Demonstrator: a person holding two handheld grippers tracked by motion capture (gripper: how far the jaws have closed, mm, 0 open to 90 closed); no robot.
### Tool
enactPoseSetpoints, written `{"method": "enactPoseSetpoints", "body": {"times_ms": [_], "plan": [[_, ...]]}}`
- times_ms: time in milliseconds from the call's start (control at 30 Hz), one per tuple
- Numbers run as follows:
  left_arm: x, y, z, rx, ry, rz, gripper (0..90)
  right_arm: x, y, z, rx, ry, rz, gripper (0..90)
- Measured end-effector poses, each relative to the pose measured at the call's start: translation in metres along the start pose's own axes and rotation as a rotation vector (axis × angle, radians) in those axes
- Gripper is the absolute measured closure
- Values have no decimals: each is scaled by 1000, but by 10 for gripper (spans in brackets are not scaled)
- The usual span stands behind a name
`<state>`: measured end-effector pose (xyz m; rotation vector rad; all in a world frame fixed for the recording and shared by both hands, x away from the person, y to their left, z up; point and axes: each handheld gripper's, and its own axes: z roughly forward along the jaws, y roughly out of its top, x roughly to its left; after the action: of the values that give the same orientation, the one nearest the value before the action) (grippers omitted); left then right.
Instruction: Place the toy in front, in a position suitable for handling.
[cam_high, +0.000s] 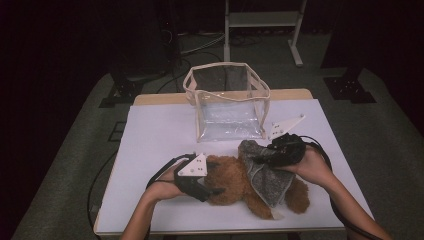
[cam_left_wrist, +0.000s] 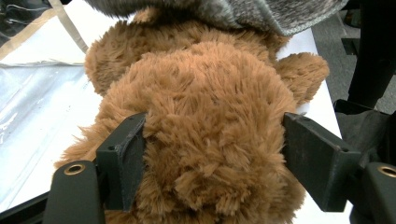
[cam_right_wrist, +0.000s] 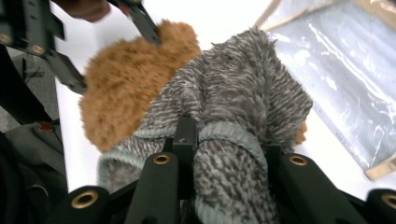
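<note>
We clamp the left gripper (cam_high: 212, 187) on the head of the brown teddy bear (cam_high: 235, 182), which lies on the bench (cam_high: 150, 135). Our right gripper (cam_high: 262, 156) pinches a fold of the bear's grey sweater (cam_high: 267, 177), near the clear bag (cam_high: 227, 102).

The high view is dim, dark toward its edges, with the white table (cam_high: 150, 140) brightest. Both gripper views are brighter; nearest parts look slightly soft.

From my remote station, the white table (cam_high: 150, 130) sits lit in a dark room. Grey carpet floor (cam_high: 65, 165) surrounds it. Beyond the far edge stand a white metal frame (cam_high: 262, 20), black stand feet (cam_high: 350, 87) and loose floor cables (cam_high: 200, 45).
</note>
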<state>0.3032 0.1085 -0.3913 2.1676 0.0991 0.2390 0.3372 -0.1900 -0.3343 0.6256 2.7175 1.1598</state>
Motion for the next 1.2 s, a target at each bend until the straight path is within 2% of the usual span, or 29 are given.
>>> {"method": "enactPoseSetpoints", "body": {"times_ms": [100,133,167,200,267,333,400,433,500,600,733,833,933,967,1000,1033,1067,1100,1200], "plan": [[3,-1,0,-11,25,-9,194,-4,-4,4,7,18,16,690],[5,-2,0,-20,38,-32,194,-4,-6,6,6,28,21,690],[6,-2,1,-25,35,-42,183,-3,-11,9,8,49,39,690],[8,-3,1,-48,29,-66,184,-1,-13,9,5,52,43,690],[10,-3,1,-61,20,-84,190,4,-18,9,1,57,50,692],[11,-3,-1,-70,11,-89,203,6,-21,9,0,59,47,692],[14,-3,-3,-76,4,-95,222,16,-30,8,-27,72,60,695],[14,-3,-3,-76,4,-95,221,16,-30,8,-27,72,60,695],[13,-2,-2,-74,1,-98,207,25,-36,9,-47,72,56,695],[12,-3,1,-107,-12,-129,226,37,-43,9,-76,67,49,696],[8,-9,1,-131,-23,-158,237,43,-47,7,-89,68,41,696],[7,-10,0,-125,-10,-162,239,42,-43,3,-96,58,27,695],[7,-11,-1,-113,-4,-167,242,28,-27,-4,-102,36,13,695],[7,-11,-1,-113,-5,-168,242,28,-27,-4,-102,36,13,695],[7,-11,-2,-114,-4,-168,242,18,-20,-5,-86,-5,5,693],[7,-11,-2,-114,-4,-168,242,18,-20,-5,-86,-5,5,693],[7,-11,-3,-110,-4,-161,242,7,-18,-2,-72,-7,18,689],[8,-11,-4,-106,-4,-163,241,5,-18,0,-62,-1,18,686],[8,-11,-6,-104,-4,-158,238,3,-26,8,-63,24,25,683]]}}
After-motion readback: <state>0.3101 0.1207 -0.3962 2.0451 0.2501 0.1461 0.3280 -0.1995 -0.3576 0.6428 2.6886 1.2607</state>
